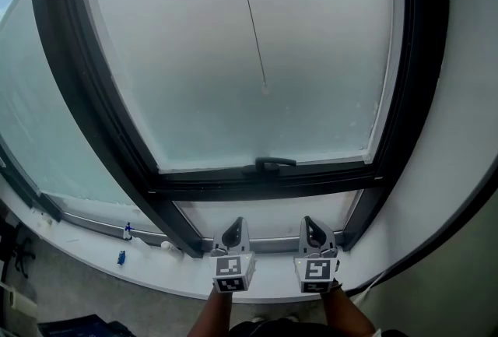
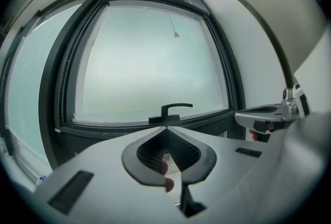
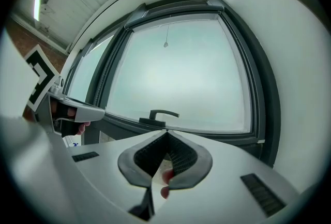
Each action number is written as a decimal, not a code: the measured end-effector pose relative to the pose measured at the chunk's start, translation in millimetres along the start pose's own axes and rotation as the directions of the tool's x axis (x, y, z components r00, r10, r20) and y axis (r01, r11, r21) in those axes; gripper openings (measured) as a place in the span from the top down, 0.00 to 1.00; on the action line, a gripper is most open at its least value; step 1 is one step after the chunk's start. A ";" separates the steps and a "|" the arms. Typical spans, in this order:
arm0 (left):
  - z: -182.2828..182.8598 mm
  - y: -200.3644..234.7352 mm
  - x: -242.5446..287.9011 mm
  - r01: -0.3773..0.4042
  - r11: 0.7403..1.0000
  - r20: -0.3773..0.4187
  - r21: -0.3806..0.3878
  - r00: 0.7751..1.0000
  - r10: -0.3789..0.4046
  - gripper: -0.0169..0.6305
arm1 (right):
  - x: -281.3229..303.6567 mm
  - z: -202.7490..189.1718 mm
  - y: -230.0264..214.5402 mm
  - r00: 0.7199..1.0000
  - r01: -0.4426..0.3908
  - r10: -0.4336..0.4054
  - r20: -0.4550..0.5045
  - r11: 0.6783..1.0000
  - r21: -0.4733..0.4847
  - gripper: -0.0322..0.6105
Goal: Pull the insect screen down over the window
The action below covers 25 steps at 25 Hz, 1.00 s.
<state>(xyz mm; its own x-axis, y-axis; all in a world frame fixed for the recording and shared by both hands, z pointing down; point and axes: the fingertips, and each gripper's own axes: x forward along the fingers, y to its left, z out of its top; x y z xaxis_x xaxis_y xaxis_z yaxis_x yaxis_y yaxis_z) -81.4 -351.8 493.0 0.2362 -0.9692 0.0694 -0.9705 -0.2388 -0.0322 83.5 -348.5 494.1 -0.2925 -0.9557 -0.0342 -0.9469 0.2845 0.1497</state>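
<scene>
A thin pull cord (image 1: 250,12) hangs down the frosted pane and ends in a small knob (image 1: 264,89); the same knob shows in the left gripper view (image 2: 176,35) and the right gripper view (image 3: 166,45). The screen itself is not visible. A black window handle (image 1: 269,164) sits on the dark bottom frame (image 1: 233,186). My left gripper (image 1: 237,225) and right gripper (image 1: 310,222) are held side by side low over the sill, well below the cord. Both are shut and empty, tips pointing at the window (image 2: 166,129) (image 3: 166,132).
The white sill (image 1: 156,269) carries small blue items (image 1: 122,256) at the left. A second pane (image 1: 31,117) adjoins on the left. A white wall (image 1: 459,117) rises on the right, with a dark cable (image 1: 436,238) running down it.
</scene>
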 end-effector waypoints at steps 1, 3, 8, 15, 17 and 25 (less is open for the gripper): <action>2.4 3.2 3.2 0.002 1.000 -0.001 -0.010 1.000 -0.002 0.97 | 4.9 1.6 1.3 1.000 0.001 -0.001 0.002 1.000 -0.001 0.95; 6.3 12.0 9.2 -0.001 1.000 -0.009 -0.006 1.000 0.001 0.97 | 13.9 6.8 3.7 1.000 0.003 -0.003 0.007 1.000 -0.006 0.95; 18.9 30.2 25.4 0.009 0.999 0.024 0.042 1.000 -0.010 0.97 | 34.1 25.3 5.0 0.998 0.028 -0.026 0.050 0.999 -0.046 0.95; 32.0 36.2 37.5 0.023 0.994 0.080 0.103 0.996 -0.031 0.97 | 53.3 42.1 0.5 0.994 0.056 -0.046 0.103 0.994 -0.096 0.95; 41.8 38.4 43.0 0.014 0.989 0.087 0.146 0.996 -0.027 0.97 | 57.8 49.3 -2.8 0.992 0.060 -0.047 0.116 0.992 -0.110 0.95; 100.2 63.1 59.3 -0.009 0.904 0.115 0.428 0.992 -0.045 0.97 | 77.1 101.6 -29.0 0.989 0.074 -0.040 0.145 0.970 -0.233 0.95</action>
<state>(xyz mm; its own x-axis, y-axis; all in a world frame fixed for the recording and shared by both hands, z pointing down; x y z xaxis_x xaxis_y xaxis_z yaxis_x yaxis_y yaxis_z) -123.9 -430.4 395.2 0.2835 -0.9579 -0.0448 -0.8586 -0.2328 -0.4568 74.9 -422.7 386.8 -0.2703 -0.9452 -0.1832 -0.9089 0.1877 0.3725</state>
